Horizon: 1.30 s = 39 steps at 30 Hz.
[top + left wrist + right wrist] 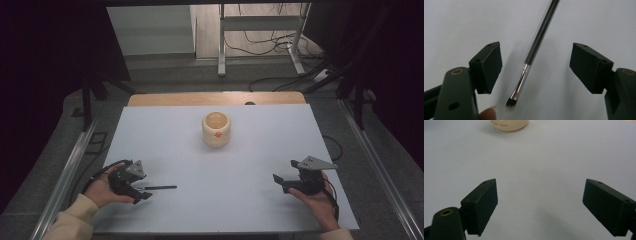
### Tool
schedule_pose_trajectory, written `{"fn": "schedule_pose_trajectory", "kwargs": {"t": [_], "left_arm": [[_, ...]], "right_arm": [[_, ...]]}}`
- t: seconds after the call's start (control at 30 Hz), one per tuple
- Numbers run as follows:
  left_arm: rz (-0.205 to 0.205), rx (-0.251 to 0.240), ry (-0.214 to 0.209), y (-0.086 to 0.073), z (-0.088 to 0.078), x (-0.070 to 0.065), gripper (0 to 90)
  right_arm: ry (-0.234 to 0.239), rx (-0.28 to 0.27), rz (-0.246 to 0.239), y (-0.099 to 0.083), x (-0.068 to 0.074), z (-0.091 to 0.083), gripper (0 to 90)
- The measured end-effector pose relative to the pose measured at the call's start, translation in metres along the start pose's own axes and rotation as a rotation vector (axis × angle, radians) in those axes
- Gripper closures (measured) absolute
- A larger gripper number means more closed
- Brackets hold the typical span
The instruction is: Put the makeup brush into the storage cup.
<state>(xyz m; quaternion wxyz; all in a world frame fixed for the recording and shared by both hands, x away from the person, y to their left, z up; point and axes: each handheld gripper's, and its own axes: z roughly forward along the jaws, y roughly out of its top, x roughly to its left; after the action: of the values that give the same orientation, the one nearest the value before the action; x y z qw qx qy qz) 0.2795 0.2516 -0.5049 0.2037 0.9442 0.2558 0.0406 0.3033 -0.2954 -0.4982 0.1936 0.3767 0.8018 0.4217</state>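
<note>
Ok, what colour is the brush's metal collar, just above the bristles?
Shiny silver, between dark bristles and a black handle on the brush; clearest in the left gripper view.

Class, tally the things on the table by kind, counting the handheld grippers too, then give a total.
Brushes: 1, the thin brush lying between the left gripper's open jaws
Cups: 1, the cream cup near the table's far edge
Grippers: 2, left gripper and right gripper, both open
Total: 4

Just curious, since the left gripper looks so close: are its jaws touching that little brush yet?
Apart. In the left gripper view the brush lies on the table between the left gripper's jaws, with bare table on both sides.
</note>
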Motion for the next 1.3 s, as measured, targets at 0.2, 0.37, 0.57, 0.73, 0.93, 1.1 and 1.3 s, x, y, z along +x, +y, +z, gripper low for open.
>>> {"fn": "schedule_pose_trajectory", "kwargs": {"t": [0.2, 0.37, 0.57, 0.73, 0.93, 1.1, 1.3], "left_arm": [[0.002, 0.029, -0.004, -0.002, 0.004, 0.003, 26.4], [-0.011, 0.044, -0.015, -0.002, 0.009, 0.006, 28.6], [-0.008, 0.07, -0.019, -0.001, 0.014, 0.008, 37.9], [0.006, 0.076, -0.037, 0.0, 0.013, 0.009, 48.1], [0.014, 0.098, -0.048, 0.003, 0.012, 0.012, 71.2], [0.057, 0.132, -0.055, 0.008, 0.012, 0.007, 80.9], [0.095, 0.146, -0.042, 0.011, 0.012, 0.005, 83.3]], "right_arm": [[-0.002, 0.001, -0.001, 0.0, 0.0, 0.0, 13.2], [-0.002, 0.001, -0.001, 0.0, 0.0, 0.0, 13.2], [-0.001, 0.003, -0.005, 0.0, 0.0, 0.001, 13.2], [-0.003, 0.001, -0.003, 0.0, 0.0, 0.0, 13.2], [-0.004, 0.003, -0.009, 0.0, 0.001, 0.0, 13.2], [-0.003, 0.001, -0.01, 0.001, 0.001, 0.0, 13.2], [-0.004, 0.0, -0.01, 0.001, 0.002, 0.0, 13.2]]}}
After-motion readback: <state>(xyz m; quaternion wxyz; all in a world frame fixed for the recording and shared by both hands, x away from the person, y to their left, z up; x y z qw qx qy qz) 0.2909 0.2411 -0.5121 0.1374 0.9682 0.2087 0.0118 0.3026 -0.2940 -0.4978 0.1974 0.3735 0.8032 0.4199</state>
